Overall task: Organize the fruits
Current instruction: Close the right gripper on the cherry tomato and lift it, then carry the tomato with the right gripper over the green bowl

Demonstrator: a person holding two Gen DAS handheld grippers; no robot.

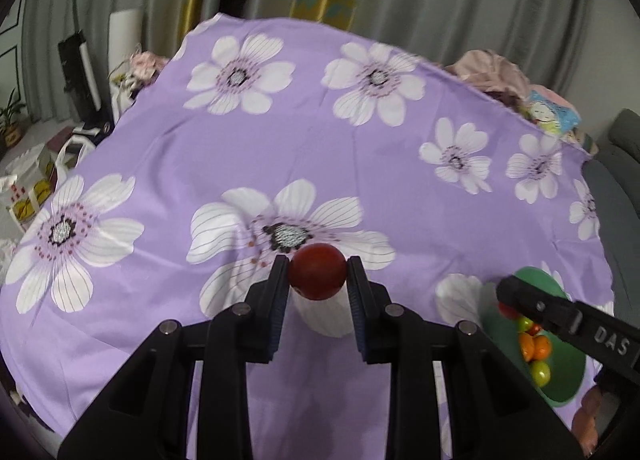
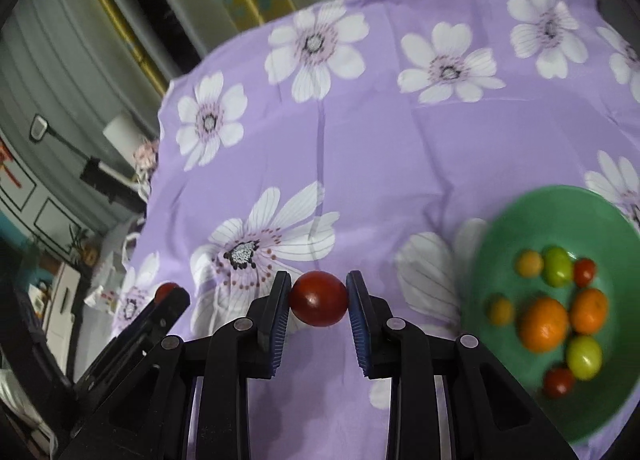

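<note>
Gripping one small red tomato (image 1: 317,271) in the left gripper (image 1: 318,272), pads closed narrow on its two sides, fruit lifted clear of the purple flowered cloth (image 1: 280,140). Gripping a second red tomato (image 2: 319,298) the same way in the right gripper (image 2: 319,298), also narrow, also off the cloth.

Lying to the right of both claws: the green bowl (image 2: 520,212), near the right edge of the cloth. Seen in the right wrist view as close on the right and slightly nearer than the held fruit, well apart from the pads but the shorter reach of the two. Seen in the left wrist view as far off to the right (image 1: 568,376), partly behind the right gripper's finger (image 1: 560,312). Judged, then: right hand nearer to the bowl, left hand needing to cross further rightward, with the right claw in its path.

Holding already in the bowl: two oranges (image 2: 545,325), green tomatoes (image 2: 558,266), small yellow ones (image 2: 529,263) and small red ones (image 2: 584,272), clustered toward its middle and right; bare green left on the far and left parts.

Showing no clear long axis on either held tomato: both near round, stem end not visible, so no pointing direction to tell. Likely needing only a move right and down over bare bowl floor before letting go.
</note>
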